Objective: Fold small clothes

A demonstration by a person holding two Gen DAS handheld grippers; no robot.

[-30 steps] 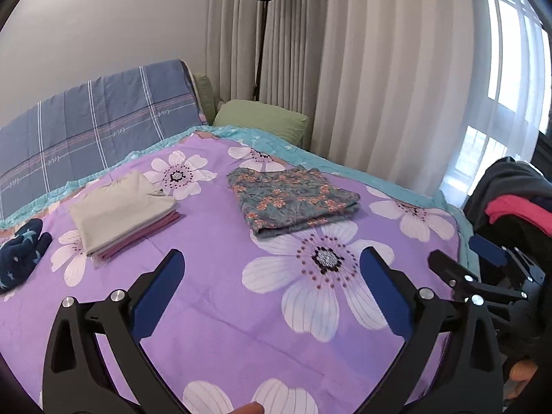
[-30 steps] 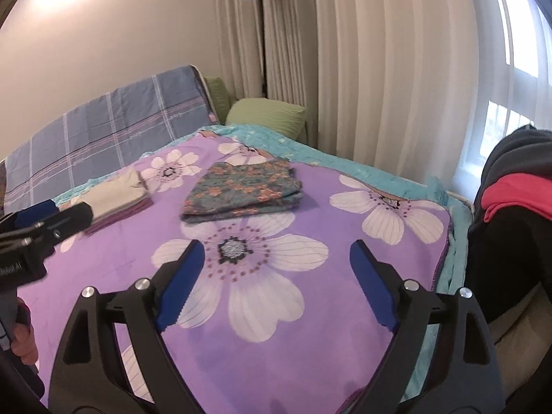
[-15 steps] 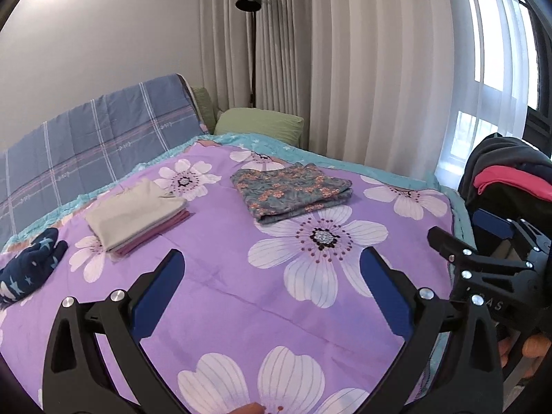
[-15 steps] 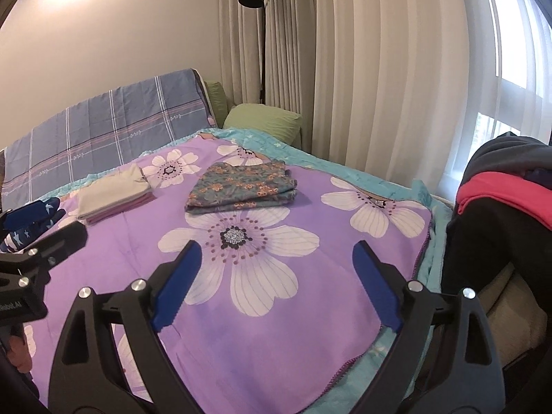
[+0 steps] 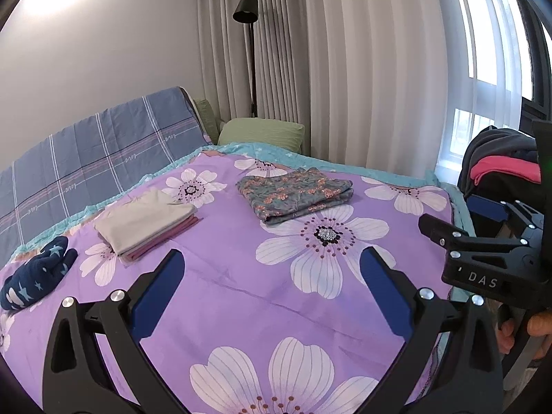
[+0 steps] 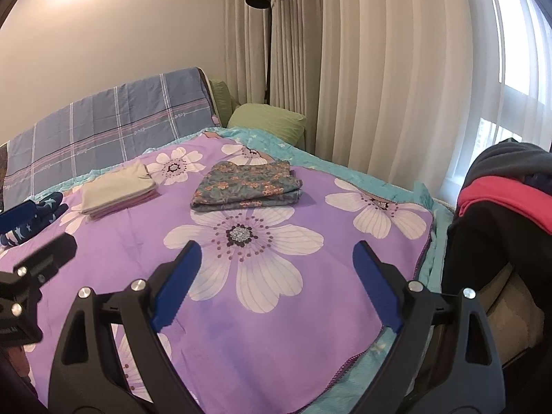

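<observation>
Purple bedspread printed with large white flowers (image 5: pixel 241 296) covers a bed that fills both wrist views, backed by pale floor-length curtains (image 5: pixel 362 69) and a black floor lamp (image 5: pixel 246 10). Above it, the left gripper (image 5: pixel 272 279) hovers with its blue-padded fingers (image 5: pixel 160 288) spread wide, holding nothing and touching nothing; the right gripper (image 6: pixel 274 279) hangs likewise, jaws wide apart and empty over the cover. Ahead of both tools, well beyond the fingertips, lies a folded teal garment with a small orange floral print (image 5: pixel 296 195), resting flat on the spread. Ahead and to the left of the left gripper sits a neat stack of folded clothes, beige on top with pink layers beneath (image 5: pixel 146 222), and farther left a bundled navy item patterned with pale stars (image 5: pixel 36 277) lies near the frame's edge, its form hard to make out. To the right of the right gripper, off the bed's edge, a heap of dark clothing with a bright pink piece (image 6: pixel 507 203) is cut off by the frame, and what supports it cannot be told. In the left wrist view the other tool's black body enters from the right with part of a person's hand (image 5: pixel 531 331) below it, mostly hidden. A green pillow (image 6: pixel 267 120) and a blue plaid cover (image 6: pixel 107 124) stand at the far end.
</observation>
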